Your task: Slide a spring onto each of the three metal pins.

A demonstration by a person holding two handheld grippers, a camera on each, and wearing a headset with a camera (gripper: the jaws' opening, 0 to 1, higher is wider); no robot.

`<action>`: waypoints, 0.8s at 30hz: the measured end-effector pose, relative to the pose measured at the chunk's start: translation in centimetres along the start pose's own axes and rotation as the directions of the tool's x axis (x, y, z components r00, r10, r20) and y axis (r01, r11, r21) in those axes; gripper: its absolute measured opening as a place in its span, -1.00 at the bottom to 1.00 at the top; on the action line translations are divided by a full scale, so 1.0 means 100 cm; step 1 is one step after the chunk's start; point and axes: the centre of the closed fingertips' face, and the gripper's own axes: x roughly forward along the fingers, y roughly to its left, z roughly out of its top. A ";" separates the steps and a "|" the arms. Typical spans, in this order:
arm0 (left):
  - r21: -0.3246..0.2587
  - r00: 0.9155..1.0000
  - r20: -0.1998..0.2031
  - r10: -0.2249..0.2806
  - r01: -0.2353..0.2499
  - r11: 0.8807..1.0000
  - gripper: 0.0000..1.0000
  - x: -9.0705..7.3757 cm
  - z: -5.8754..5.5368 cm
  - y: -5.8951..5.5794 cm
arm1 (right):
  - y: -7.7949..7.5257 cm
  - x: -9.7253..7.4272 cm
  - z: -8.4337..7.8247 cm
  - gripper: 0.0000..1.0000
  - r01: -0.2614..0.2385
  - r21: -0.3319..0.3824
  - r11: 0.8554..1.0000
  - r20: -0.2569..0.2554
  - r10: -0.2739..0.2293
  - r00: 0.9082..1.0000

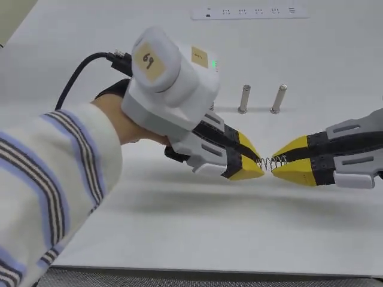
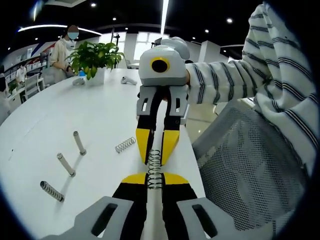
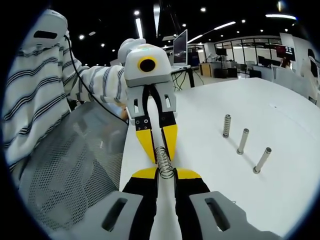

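We are seeing the held spring [image 1: 272, 161] [image 2: 155, 167] [image 3: 164, 161] hanging level above the white table [image 1: 179, 215], just right of centre in the head view, and spanning the gap between two yellow tips. The left gripper [image 1: 261, 170], lying at the left of that frame, is pinching one end with its jaws drawn narrow. The right gripper [image 1: 274, 168], lying at the right edge, is pinching the other end the same way. At the right of the right gripper view, three pins are standing upright in a row: the spring-covered pin [image 3: 226, 125] is sitting highest, with two bare pins [image 3: 243, 141] [image 3: 262, 160] below it. A loose spring [image 2: 125, 144] is lying on the table left of centre in the left gripper view. A power strip [image 1: 250, 12] is lying along the head view's top edge.
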 end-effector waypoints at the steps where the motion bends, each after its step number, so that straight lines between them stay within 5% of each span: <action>1: 0.001 1.000 0.000 0.000 0.000 1.000 -0.96 0.000 0.000 -0.001 | 0.000 0.000 0.001 -0.81 -0.002 0.009 1.000 0.000 0.002 1.000; 9: -0.005 1.000 0.026 0.003 -0.003 1.000 -0.96 -0.002 0.002 -0.001 | 0.003 -0.001 0.009 -0.83 -0.010 0.035 0.999 0.001 0.010 1.000; 18: 0.001 0.999 0.049 0.025 -0.025 1.000 -0.97 -0.002 0.001 0.000 | 0.004 0.000 0.014 -0.84 0.002 0.049 0.999 -0.062 0.001 0.998; 24: 0.002 0.997 0.073 0.029 -0.029 1.000 -0.97 -0.002 0.003 0.000 | 0.009 -0.001 0.017 -0.84 0.011 -0.015 1.000 -0.129 -0.013 0.992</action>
